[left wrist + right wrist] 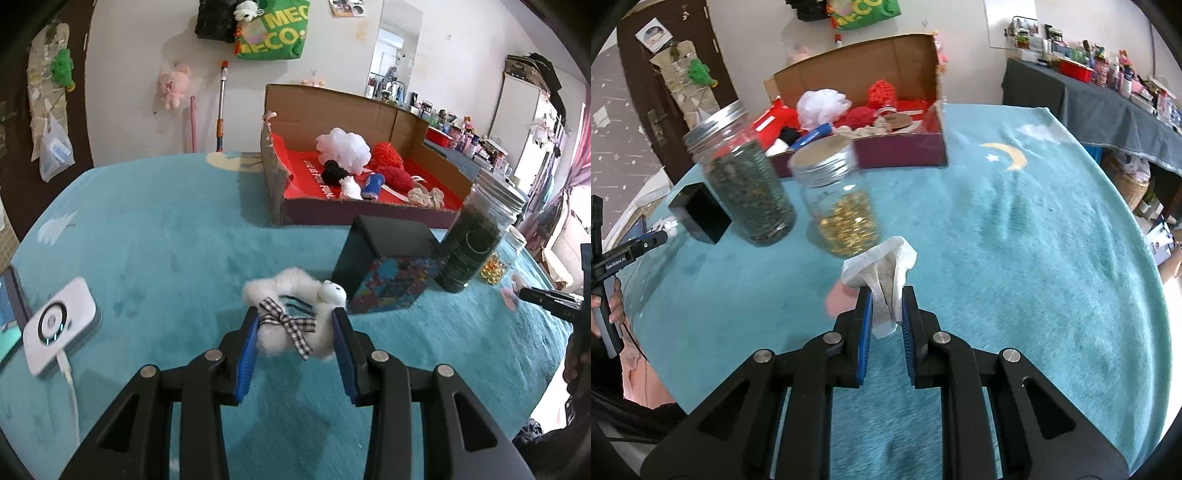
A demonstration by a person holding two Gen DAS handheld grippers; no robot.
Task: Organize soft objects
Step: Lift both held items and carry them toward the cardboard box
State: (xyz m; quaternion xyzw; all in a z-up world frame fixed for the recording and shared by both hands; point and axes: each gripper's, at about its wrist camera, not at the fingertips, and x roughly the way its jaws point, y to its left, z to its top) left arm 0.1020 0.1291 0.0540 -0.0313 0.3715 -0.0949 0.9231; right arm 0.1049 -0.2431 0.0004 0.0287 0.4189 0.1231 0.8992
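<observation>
My left gripper [295,321] is shut on a white fluffy scrunchie [291,317] with a checked bow and a small white bear, held just above the teal cloth [147,240]. My right gripper [886,295] is shut on a white mesh cloth [882,273], held above the teal cloth [1015,258]. A cardboard box [332,110] with a red lining stands at the far side and holds a white bath pouf [343,147], red knitted pieces [388,162] and other small soft things. The box also shows in the right wrist view [868,70].
A black box with a colourful side [384,266] and a jar of dark leaves [472,243] stand between my left gripper and the cardboard box. A jar of yellow beads [842,206] stands just ahead of my right gripper. A white device [59,325] lies at left.
</observation>
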